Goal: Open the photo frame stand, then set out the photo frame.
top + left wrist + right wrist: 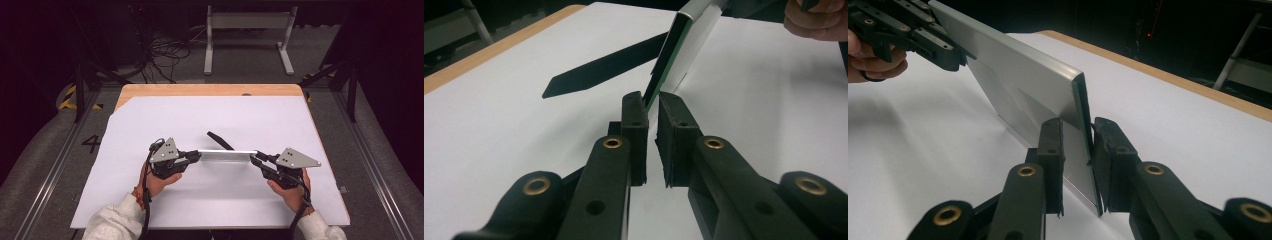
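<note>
A silver plate (226,153) stands on edge between the two tools: left gripper (196,156) clamps one end, right gripper (254,159) the other, over the white sheet (200,120).

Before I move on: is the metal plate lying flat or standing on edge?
On edge: the metal plate stands upright, each end pinched by left gripper and right gripper.

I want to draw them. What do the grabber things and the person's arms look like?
Both grippers, left and right, are black with two thick jaws and brass-coloured rivets. Each has a grey three-cornered plate on top and a black cable trailing back along the arm. The person wears light grey sleeves.
</note>
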Available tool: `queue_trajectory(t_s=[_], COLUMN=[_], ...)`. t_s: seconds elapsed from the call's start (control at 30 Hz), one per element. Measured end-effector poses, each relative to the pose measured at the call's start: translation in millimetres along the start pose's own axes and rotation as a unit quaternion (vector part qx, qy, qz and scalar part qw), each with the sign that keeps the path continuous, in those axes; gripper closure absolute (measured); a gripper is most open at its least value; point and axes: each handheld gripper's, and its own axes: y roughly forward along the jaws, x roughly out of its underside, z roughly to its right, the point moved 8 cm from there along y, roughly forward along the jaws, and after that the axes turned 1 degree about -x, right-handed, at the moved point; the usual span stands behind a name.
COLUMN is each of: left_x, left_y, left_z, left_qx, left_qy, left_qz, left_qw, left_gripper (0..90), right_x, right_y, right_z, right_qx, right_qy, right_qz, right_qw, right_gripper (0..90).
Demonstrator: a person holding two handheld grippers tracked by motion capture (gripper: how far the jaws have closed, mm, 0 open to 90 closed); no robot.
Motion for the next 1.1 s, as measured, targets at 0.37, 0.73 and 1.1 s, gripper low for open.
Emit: queue_trajectory(t_s=[0.37, 0.73, 1.1], left_x=[-0.9, -3.5, -3.4], left_y=[0.3, -1.5, 2.2], left_z=[0.4, -2.4, -7.2], left_qx=[-0.001, -0.003, -0.004], left_qy=[-0.007, -0.015, -0.024], left_qz=[0.002, 0.012, 0.020], left_qw=[1.0000, 0.9998, 0.9995], left_gripper=[82.3, 83.5, 83.7], right_x=[-0.9, -7.6, -9.3], right_y=[-0.1, -1.2, 7.2], right_z=[-0.3, -2.7, 6.6], right_qx=[0.009, -0.001, 0.003], right_qy=[-0.002, 0.000, 0.020], right_qz=[-0.001, 0.008, 0.014], right_qw=[1.0000, 1.0000, 0.9997], right_gripper=[75.6, 78.0, 77.1])
